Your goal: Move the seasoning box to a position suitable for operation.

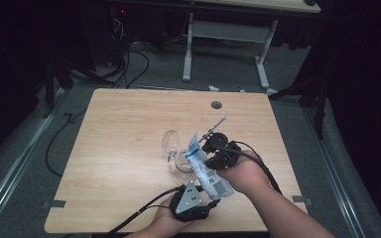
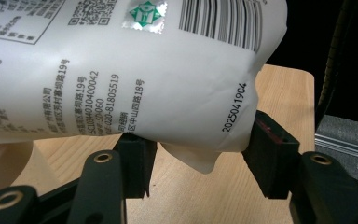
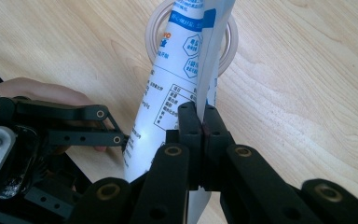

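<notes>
White, blue-printed pouch (image 1: 207, 168); black hand-held grippers

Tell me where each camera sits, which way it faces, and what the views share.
High view: above the person's side, facing forward and down on the light wooden table; forearms, left gripper, right gripper.
Left gripper view: along its black jaws, clamping the white printed plastic pouch at its bottom end.
Right gripper view: down along its shut jaws, pinching the pouch's side seam above the clear round bowl.
Shared: pouch and tabletop.
</notes>
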A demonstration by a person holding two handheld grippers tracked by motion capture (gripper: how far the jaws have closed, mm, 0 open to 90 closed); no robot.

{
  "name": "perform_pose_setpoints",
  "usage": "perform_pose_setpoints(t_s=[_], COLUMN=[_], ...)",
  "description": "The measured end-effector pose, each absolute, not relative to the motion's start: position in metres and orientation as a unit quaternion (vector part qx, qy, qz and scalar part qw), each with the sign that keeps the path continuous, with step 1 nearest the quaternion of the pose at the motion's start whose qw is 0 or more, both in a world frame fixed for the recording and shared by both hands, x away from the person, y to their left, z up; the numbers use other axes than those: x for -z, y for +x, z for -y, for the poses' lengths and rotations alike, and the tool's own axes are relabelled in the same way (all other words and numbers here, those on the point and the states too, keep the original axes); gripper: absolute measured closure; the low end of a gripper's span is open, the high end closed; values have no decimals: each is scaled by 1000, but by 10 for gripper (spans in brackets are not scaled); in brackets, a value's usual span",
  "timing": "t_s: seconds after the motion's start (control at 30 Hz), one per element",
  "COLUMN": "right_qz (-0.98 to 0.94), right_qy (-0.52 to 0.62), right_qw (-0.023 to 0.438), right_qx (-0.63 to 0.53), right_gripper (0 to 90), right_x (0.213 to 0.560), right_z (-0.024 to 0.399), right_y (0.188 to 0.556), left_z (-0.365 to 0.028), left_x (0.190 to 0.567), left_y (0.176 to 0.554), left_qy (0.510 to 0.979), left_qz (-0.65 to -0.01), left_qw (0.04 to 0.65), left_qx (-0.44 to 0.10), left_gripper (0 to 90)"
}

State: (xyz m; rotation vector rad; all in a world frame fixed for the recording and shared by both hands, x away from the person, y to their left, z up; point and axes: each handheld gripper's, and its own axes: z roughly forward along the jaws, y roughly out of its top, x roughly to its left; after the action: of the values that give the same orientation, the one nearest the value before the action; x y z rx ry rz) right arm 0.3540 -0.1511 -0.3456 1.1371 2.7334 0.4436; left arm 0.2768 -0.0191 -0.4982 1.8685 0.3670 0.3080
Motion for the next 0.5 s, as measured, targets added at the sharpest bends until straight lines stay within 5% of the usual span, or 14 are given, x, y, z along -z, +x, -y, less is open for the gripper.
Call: perform_pose_setpoints(t_s=[0.5], right_qz=[-903], right_qy=[397], right_qw=[64], right_qx=[-150], right_gripper=[889], right_x=[348], right_z=[150], right_y=[359], left_z=[19], left_x=[499], left_y=[279], left_qy=[799], left_qz=[-160], left_qw=[564], left_qx=[-135], left_gripper=[499])
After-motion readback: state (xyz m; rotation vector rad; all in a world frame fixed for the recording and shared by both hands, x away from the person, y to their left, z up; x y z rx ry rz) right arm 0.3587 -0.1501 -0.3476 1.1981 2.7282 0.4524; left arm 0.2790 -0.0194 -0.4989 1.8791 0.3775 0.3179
